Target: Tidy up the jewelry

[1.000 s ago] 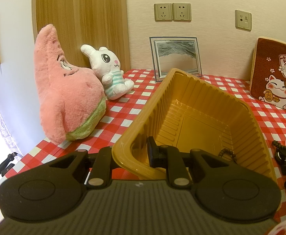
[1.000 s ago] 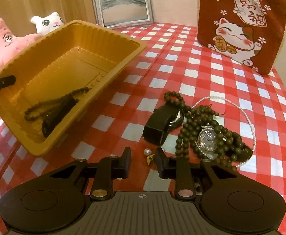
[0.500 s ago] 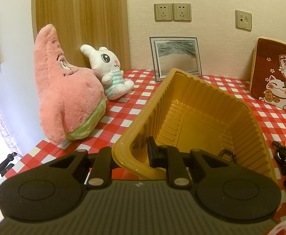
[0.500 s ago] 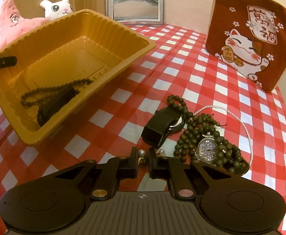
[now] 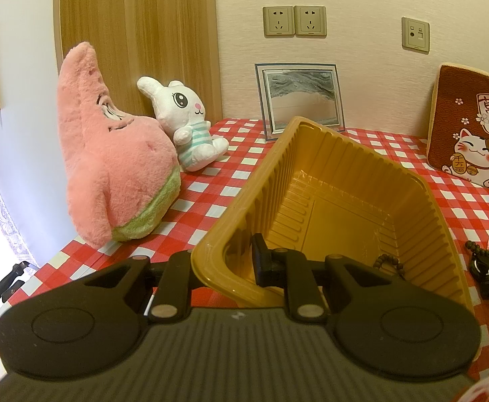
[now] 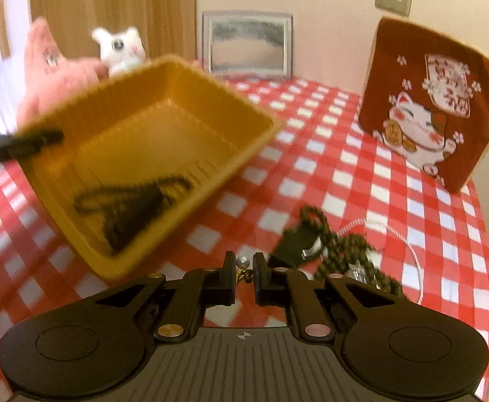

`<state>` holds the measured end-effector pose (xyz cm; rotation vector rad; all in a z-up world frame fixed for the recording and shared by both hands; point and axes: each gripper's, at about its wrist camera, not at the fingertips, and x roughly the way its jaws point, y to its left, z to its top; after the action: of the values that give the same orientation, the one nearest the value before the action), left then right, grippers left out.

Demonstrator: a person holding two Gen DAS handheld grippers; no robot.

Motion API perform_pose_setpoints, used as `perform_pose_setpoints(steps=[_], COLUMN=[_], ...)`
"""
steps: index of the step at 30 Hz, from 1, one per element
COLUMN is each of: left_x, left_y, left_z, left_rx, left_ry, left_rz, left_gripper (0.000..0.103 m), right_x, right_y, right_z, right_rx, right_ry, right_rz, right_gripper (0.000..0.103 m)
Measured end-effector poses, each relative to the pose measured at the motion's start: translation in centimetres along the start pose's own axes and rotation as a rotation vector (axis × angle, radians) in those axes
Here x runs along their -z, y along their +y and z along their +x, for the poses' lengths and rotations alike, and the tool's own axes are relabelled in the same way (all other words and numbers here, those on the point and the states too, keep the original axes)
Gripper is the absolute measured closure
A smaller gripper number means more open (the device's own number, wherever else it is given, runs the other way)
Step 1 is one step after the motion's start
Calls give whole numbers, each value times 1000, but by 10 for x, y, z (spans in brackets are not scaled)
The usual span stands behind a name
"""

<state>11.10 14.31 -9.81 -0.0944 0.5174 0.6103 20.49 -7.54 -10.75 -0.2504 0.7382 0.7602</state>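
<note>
On the far left of the desk (image 5: 211, 201) (it has a red and white checked cloth) stands a big pink star toy (image 5: 110, 154). A white bunny toy (image 5: 187, 124) leans next to it.

The left claw (image 5: 224, 264) is clenched on the near rim of the yellow tray (image 5: 421, 207). One finger is outside the wall and one finger is inside. The tray is tipped up on that side. Inside the tray, in the low corner, lie a dark bead string (image 6: 134, 194) and a dark strap-like thing (image 6: 127, 221); the picture is blurry there.

Behind the tray a framed picture (image 5: 299, 97) stands by the wall.

The right claw (image 6: 244, 264) has just been closing. It now pinches a small earring with a grey pearl (image 6: 243, 262) on top and a little gold bit below.

Just right of that claw, a pile of jewelry lies on the desk: a black watch (image 6: 298, 244), brown beads (image 6: 341, 251) and a thin white pearl chain (image 6: 415, 244).

On the far right a red cushion with a lucky cat (image 6: 428, 107) stands up.
</note>
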Motion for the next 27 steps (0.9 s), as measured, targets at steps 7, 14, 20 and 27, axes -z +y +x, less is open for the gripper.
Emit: perform_pose_setpoints(steps=[7, 14, 20, 27], left_x=[0, 0, 0, 0], left_y=[0, 0, 0, 0], left_z=[0, 0, 1, 2], left_rx=[0, 0, 1, 5], left_ry=[1, 0, 0, 4], left_rz=[-1, 0, -1, -4], left_gripper=[86, 86, 86, 86], right_x=[-30, -46, -49, -52], right_y=[19, 54, 74, 73], right_z=[-4, 27, 53, 55], right_rx=[-156, -295, -317, -319], right_ry=[-58, -10, 32, 29], right_rz=[88, 118, 114, 160], right_gripper=[93, 93, 93, 83])
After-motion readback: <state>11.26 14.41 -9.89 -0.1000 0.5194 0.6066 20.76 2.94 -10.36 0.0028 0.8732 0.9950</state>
